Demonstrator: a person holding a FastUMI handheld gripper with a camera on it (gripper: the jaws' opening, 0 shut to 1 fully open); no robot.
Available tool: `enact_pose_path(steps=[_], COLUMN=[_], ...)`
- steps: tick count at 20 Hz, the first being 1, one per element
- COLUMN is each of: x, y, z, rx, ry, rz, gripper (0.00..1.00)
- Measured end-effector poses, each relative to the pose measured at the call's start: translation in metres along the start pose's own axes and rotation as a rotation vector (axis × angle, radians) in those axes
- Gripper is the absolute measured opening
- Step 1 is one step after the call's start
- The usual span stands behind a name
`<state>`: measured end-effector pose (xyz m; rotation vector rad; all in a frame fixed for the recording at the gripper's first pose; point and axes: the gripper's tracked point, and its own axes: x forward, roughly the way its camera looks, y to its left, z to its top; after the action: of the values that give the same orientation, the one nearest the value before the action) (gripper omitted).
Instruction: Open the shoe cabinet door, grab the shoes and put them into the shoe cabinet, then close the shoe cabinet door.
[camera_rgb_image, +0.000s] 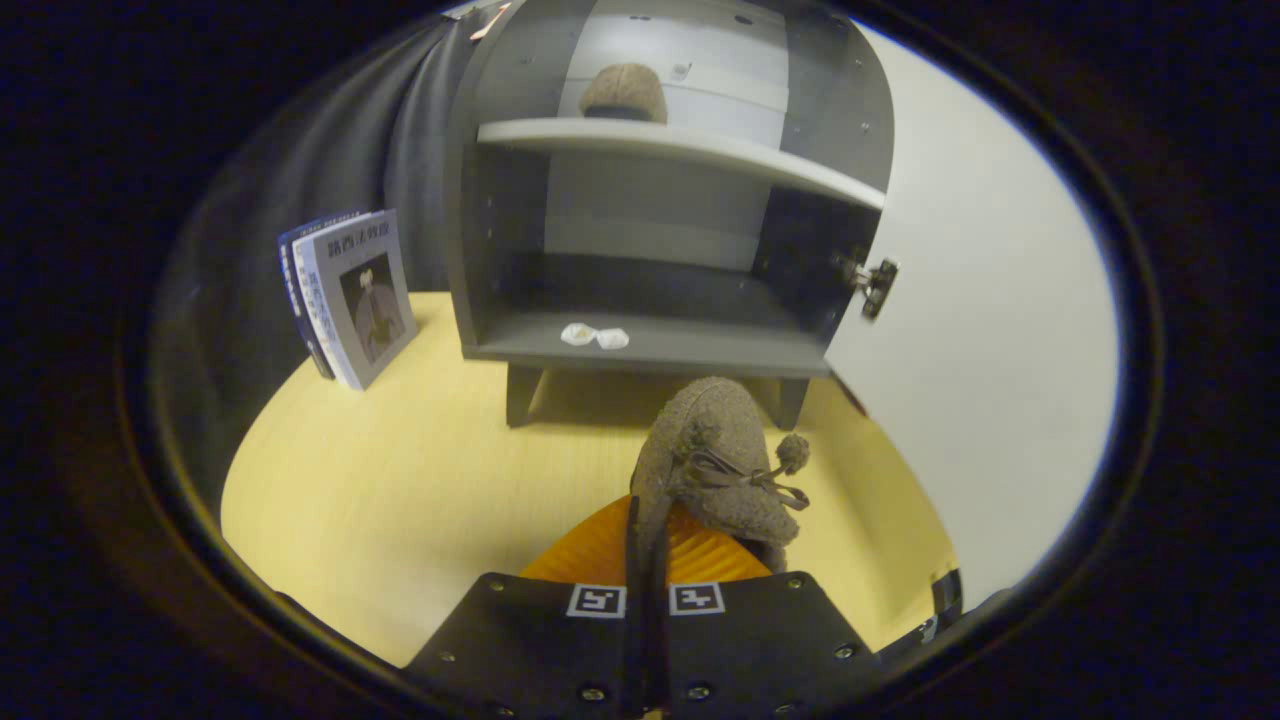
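Observation:
My gripper (645, 520) is shut on a brown fuzzy shoe (715, 450) with a bow and pom-pom, pinching its edge so the shoe hangs just ahead of the fingers, toe pointing toward the cabinet. The grey shoe cabinet (660, 220) stands beyond on short legs, its white door (990, 350) swung wide open to the right. A second brown shoe (625, 93) rests on the upper white shelf (680, 145). The lower shelf (650, 345) holds small white packets (595, 337) near its front edge.
Books (350, 295) lean against the dark wall left of the cabinet. The yellow wooden floor (400, 480) spreads in front of the cabinet. The open door's hinge (872, 283) juts out at the cabinet's right side.

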<state>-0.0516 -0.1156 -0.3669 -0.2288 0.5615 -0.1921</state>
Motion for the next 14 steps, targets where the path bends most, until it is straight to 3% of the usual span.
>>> enact_pose_path(steps=[14], x=[-0.042], y=[-0.048], z=[0.269], rx=[0.029], ry=[-0.497], rz=[-0.091], gripper=[0.01])
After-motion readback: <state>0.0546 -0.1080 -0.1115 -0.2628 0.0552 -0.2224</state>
